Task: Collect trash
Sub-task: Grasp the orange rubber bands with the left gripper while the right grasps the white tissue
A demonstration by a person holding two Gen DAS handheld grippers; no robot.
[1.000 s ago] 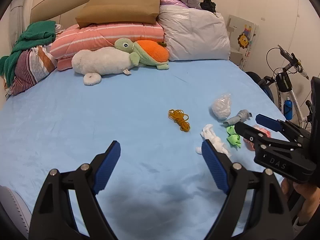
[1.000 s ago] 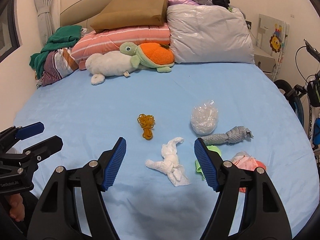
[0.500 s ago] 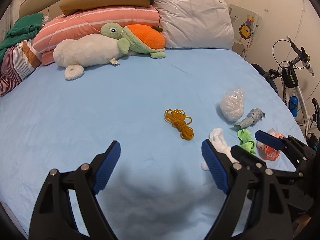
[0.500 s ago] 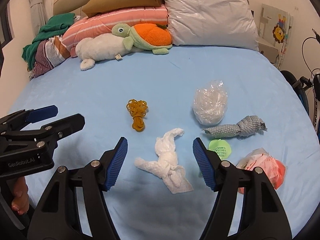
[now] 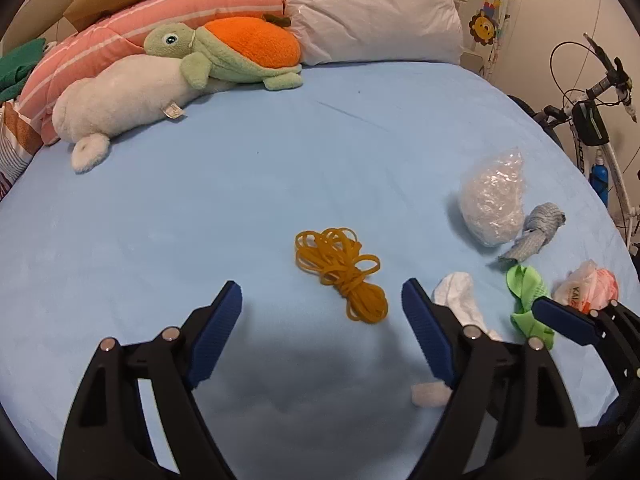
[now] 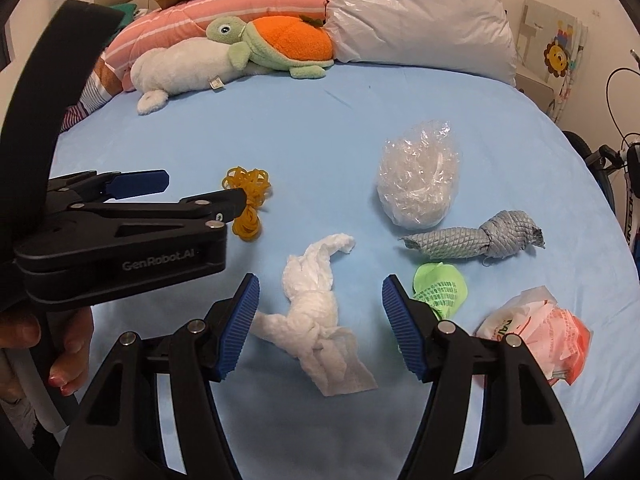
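- A bed (image 6: 320,128) holds a scatter of trash near its front.
- A bundle of rubber bands (image 6: 248,200) lies furthest left.
- A twisted tissue (image 6: 316,304) lies right of it, nearer the front.
- A crumpled plastic bag (image 6: 418,184) lies behind a knotted mesh strip (image 6: 476,238).
- A small wrapper (image 6: 440,284) lies just before the strip.
- A crumpled packet (image 6: 536,332) lies furthest right.
- Two plush toys (image 6: 240,52) and pillows (image 6: 412,8) line the back.

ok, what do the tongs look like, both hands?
Same build: the left tongs and right tongs have black skeletal plastic arms with silver rivets and blue ribbed pads. The left body is printed "GenRobot.AI" in grey. No cables or sleeves visible.
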